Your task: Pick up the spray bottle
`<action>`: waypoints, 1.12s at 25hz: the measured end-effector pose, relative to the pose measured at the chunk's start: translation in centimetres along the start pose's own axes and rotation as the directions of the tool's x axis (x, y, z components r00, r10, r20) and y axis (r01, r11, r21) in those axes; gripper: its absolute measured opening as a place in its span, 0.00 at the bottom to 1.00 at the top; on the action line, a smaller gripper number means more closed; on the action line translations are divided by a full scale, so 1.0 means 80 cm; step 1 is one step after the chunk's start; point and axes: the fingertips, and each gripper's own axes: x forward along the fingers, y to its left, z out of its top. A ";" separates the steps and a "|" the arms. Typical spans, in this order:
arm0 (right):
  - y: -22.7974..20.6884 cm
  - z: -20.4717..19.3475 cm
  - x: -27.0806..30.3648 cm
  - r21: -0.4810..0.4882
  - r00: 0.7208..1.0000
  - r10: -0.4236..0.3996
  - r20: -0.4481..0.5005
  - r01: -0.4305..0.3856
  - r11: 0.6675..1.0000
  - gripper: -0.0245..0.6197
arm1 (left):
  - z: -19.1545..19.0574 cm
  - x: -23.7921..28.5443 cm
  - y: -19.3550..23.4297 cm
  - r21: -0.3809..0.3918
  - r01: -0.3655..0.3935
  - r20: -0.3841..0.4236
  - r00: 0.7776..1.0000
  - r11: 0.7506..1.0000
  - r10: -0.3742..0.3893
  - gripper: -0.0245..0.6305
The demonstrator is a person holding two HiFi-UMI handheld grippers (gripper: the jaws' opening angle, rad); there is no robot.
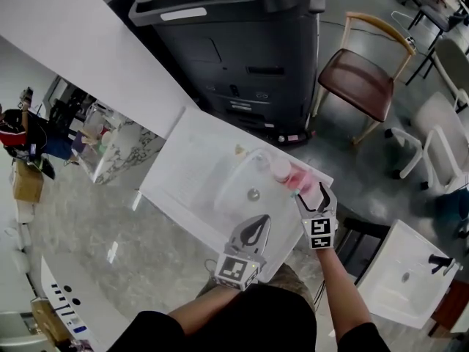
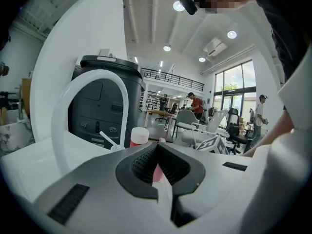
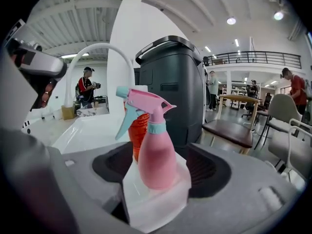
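Fingers point(image 3: 210, 172) of right gripper point(image 3: 163, 169): spread wide, clamping nothing. Flank the pink bottle point(image 3: 157, 155), upright between them, with gaps at 3 and 9 o'clock. Just behind, at 11 o'clock: orange container point(image 3: 136, 130). Left gripper point(image 1: 256, 224): pressed shut, empty, at 8 o'clock from bottle in head view. Bottle on white counter point(image 1: 190, 152), at 3 o'clock of sink point(image 1: 231, 178).

The right tool point(image 3: 161, 172) has its jaws spread around the upright pink spray bottle point(image 3: 157, 152).
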 end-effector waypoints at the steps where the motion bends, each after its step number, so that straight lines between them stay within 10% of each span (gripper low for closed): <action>1: -0.001 -0.002 0.004 0.006 1.000 0.006 -0.001 -0.006 1.000 0.57 | -0.002 -0.002 0.000 -0.001 -0.004 -0.008 1.000 1.000 0.004 0.06; 28: 0.022 -0.015 0.034 0.064 0.999 -0.040 0.022 0.039 0.997 0.54 | -0.017 -0.080 0.013 -0.032 0.086 -0.004 0.996 0.996 -0.086 0.06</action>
